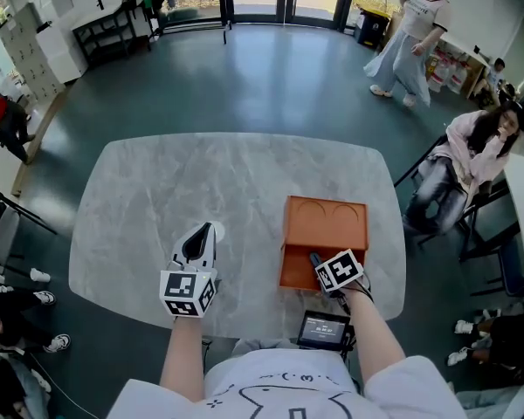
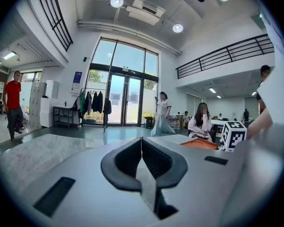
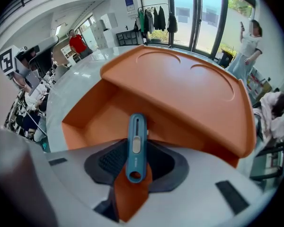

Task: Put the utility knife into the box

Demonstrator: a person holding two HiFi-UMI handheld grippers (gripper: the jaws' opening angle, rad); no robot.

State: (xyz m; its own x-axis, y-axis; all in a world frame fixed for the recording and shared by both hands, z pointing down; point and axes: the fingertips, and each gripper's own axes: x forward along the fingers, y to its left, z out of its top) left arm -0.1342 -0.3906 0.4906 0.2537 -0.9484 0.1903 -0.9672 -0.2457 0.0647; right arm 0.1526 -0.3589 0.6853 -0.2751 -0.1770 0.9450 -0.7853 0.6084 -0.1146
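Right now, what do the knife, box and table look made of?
Knife: probably plastic, smooth blue shell with a pale grey slider.
Box: orange, matte, thin walls, curves pressed into its top; likely plastic, maybe card.
Table: grey-white veined top, marble or a stone-look laminate; can't tell which.

We read no legible text. Small screen (image 1: 323, 328) just near side of orange box (image 1: 325, 221): characters too tiny. Blue wall sign (image 3: 129, 1) far behind box: print unreadable.
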